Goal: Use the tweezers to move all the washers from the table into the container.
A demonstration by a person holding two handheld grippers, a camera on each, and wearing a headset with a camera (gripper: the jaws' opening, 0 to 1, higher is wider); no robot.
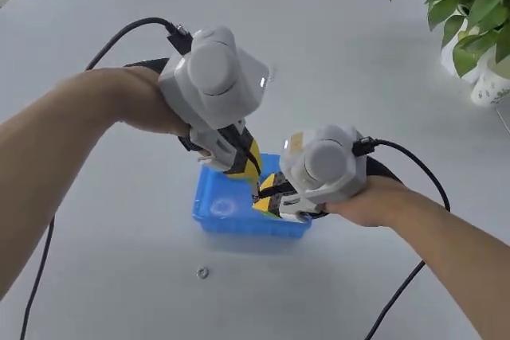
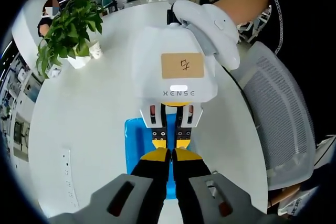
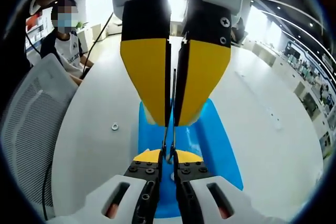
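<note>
1. Blue container (image 1: 209, 214) sits under both grippers. One washer (image 1: 202, 273) lies on the table (image 1: 119, 276) just in front of it, and what looks like a second washer (image 1: 221, 207) is inside.
2. Left gripper (image 2: 170, 156) is clenched on the tweezers (image 3: 169, 140). Right gripper (image 3: 169, 158) appears to pinch them lower down.
3. Best practice, as a judgement: settle one firm hold, keep the tips aligned, then approach the table washer at its rim.

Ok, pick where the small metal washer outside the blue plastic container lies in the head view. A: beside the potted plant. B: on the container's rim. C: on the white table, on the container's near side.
C: the small metal washer lies on the white table, apart from the blue plastic container, on its near side.
</note>
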